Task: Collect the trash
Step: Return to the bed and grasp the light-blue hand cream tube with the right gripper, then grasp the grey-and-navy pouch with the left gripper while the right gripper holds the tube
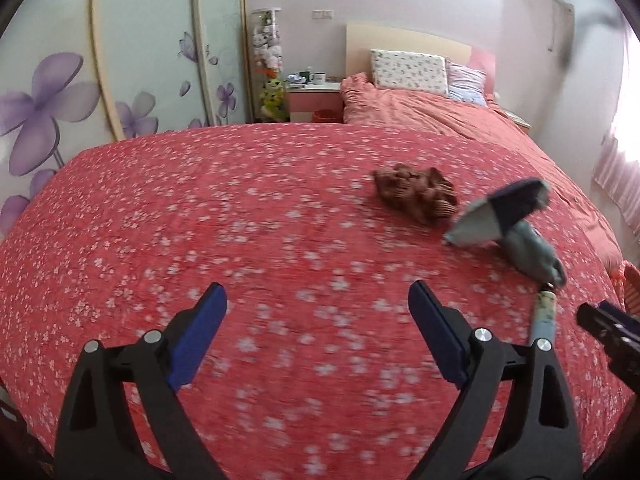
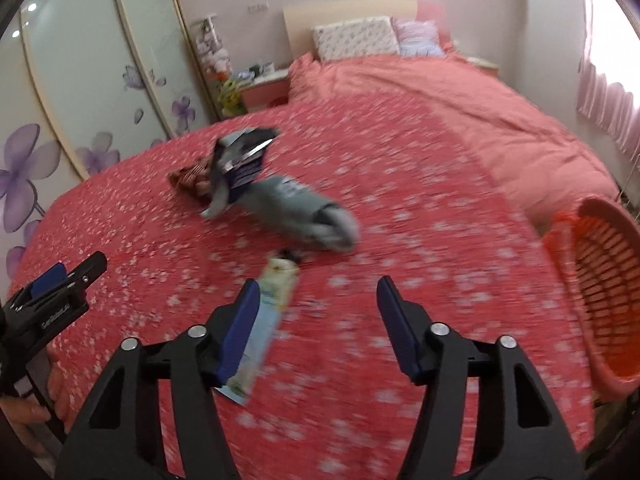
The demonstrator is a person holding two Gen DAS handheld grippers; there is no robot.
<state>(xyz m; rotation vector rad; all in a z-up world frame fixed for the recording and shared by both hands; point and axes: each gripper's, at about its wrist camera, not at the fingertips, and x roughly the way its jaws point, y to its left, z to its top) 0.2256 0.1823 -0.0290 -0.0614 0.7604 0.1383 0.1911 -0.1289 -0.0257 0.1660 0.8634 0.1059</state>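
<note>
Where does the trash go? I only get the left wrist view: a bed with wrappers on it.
Observer: The right wrist view shows an orange basket at the right edge of the bed.
Visitor: Is the other gripper holding anything?
Observer: No. The right gripper is open, and a pale tube lies on the bedspread by its left finger.
Visitor: I see only a bit of that tube.
Observer: Here most of it shows: dark cap pointing toward the grey-blue package, flat end nearer the camera.
</note>
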